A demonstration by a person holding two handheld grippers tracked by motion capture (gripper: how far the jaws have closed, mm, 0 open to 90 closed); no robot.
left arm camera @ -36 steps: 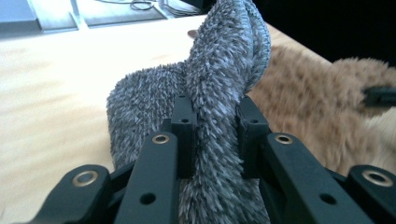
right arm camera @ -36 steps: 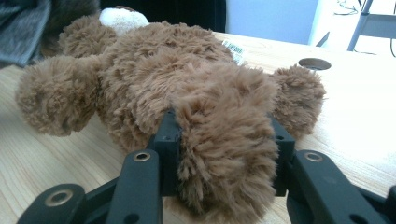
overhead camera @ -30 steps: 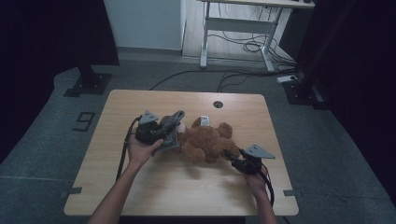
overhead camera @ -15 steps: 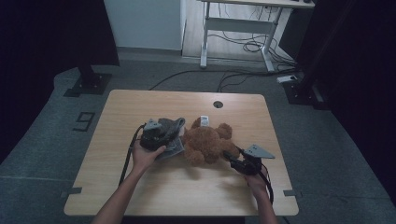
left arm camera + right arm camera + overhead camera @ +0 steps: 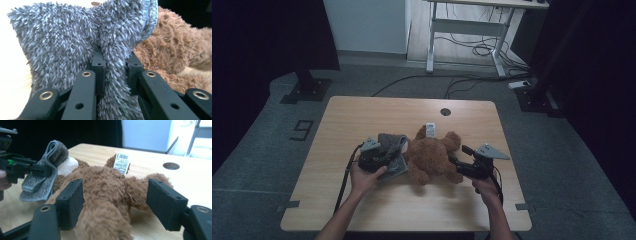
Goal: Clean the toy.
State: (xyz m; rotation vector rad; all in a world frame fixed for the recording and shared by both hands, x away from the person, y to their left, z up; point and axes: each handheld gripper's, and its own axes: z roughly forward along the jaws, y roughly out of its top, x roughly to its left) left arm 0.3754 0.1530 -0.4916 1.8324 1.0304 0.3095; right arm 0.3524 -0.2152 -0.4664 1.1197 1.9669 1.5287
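A brown teddy bear (image 5: 432, 157) lies on the wooden table (image 5: 362, 115), with a white barcode tag (image 5: 430, 129) at its far side. My left gripper (image 5: 390, 159) is shut on a fold of fluffy grey cloth (image 5: 393, 145) right beside the bear's head; the left gripper view has the cloth (image 5: 62, 42) pinched between the jaws, and the bear (image 5: 175, 55) behind it. My right gripper (image 5: 458, 156) stands open, its jaws having just been opening. One of the bear's limbs (image 5: 105, 202) lies between the pads (image 5: 165, 200).
A round cable hole (image 5: 445, 111) sits near the table's far edge. On the floor beyond stand a white desk frame (image 5: 467, 30) with cables and dark stands at both sides. Bare tabletop stretches along the near edge and the left side.
The right gripper's jaws have spread apart around the bear's limb and the hand has lifted slightly. The left gripper has sunk toward the table with the cloth, close to the bear's head.
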